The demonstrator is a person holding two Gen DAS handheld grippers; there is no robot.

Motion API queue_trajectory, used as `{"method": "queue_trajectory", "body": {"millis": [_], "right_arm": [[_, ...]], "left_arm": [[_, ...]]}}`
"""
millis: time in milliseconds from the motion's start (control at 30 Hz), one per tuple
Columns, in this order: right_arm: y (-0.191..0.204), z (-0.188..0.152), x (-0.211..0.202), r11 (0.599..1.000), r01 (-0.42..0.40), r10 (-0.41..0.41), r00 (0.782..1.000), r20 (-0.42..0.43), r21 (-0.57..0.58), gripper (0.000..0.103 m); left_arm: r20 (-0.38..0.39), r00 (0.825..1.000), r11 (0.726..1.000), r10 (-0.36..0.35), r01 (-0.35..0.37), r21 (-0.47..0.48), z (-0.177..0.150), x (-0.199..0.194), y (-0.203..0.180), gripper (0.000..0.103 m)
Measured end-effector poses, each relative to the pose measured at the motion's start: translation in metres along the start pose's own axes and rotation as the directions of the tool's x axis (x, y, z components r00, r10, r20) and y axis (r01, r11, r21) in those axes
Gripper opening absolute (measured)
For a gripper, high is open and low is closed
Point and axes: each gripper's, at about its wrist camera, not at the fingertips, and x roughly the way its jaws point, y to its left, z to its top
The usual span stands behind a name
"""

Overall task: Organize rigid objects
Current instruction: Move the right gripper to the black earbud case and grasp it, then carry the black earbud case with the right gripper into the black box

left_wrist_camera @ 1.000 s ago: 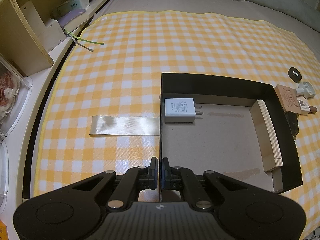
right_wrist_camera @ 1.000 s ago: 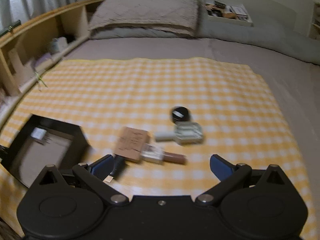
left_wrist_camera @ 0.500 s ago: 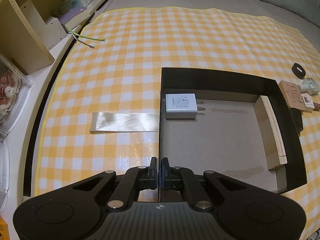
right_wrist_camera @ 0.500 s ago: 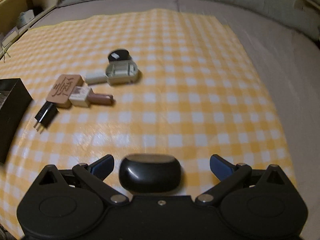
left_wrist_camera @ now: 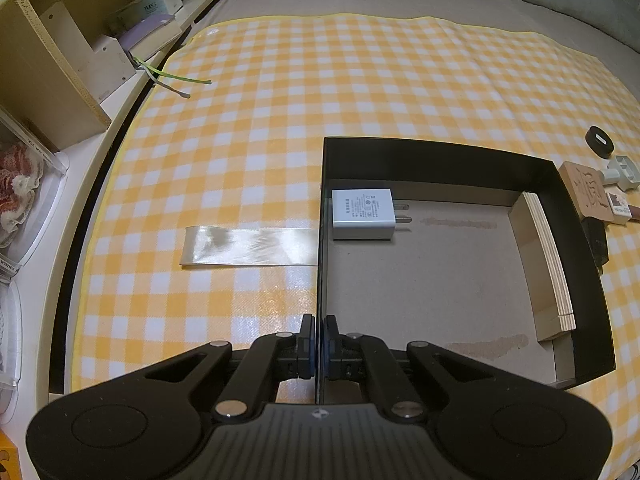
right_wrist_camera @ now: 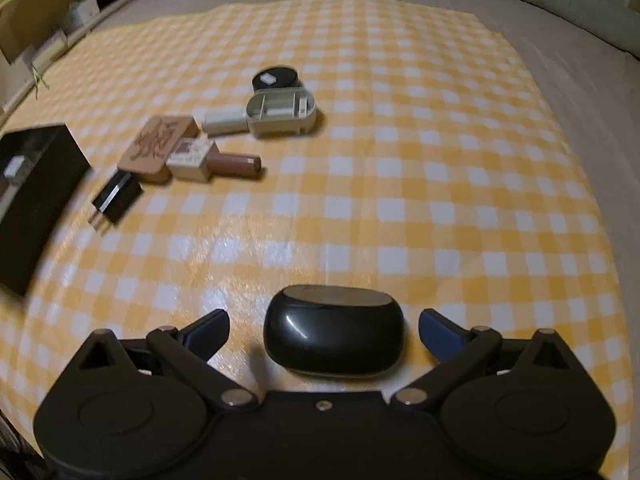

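My left gripper [left_wrist_camera: 319,346] is shut on the near left wall of the black box [left_wrist_camera: 400,152]. Inside the box lie a white charger [left_wrist_camera: 363,214] and a plywood piece [left_wrist_camera: 548,268]. My right gripper [right_wrist_camera: 323,326] is open, its fingers on either side of a black oval case [right_wrist_camera: 334,334] on the checkered cloth, not touching it. Farther off in the right wrist view lie a black plug [right_wrist_camera: 116,198], a carved wooden block [right_wrist_camera: 160,148], a brown tube with white cap [right_wrist_camera: 214,162], a grey-white device [right_wrist_camera: 276,116] and a black round puck [right_wrist_camera: 276,79].
A shiny ribbon strip [left_wrist_camera: 248,246] lies on the yellow checkered cloth [left_wrist_camera: 320,80] left of the box. Shelves with boxes and books [left_wrist_camera: 80,48] run along the left edge. The black box [right_wrist_camera: 32,184] sits at the left of the right wrist view.
The right gripper has swung right and down toward the black oval case, which now sits between its open fingers. The left gripper stays shut on the box wall.
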Motion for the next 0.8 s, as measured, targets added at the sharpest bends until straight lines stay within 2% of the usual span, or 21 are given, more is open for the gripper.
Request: {"method": "queue_trajectory", "body": {"millis": [200,433,600,800], "right_arm": [[0.001,0.000,0.006,1.000,0.023,-0.023,0.999,-0.028,-0.002,0.088],[0.002,0.003,0.012,0.998,0.064,-0.065,0.997,-0.051,-0.016,0.081],[0.003,0.008,0.014,0.996,0.086,-0.087,0.994,-0.064,-0.015,0.081],[0.019,0.023,-0.003,0.998,0.062,-0.062,0.998,0.018,-0.002,0.081]], "left_arm": [[0.000,1.000,1.000,0.000,0.000,0.000,0.000,0.000,0.000,0.004],[0.001,1.000,1.000,0.002,-0.002,0.001,0.000,0.000,0.000,0.004],[0.003,1.000,1.000,0.002,-0.002,0.003,0.002,-0.001,0.002,0.004],[0.005,1.000,1.000,0.004,-0.004,0.004,0.002,-0.001,0.002,0.004]]}}
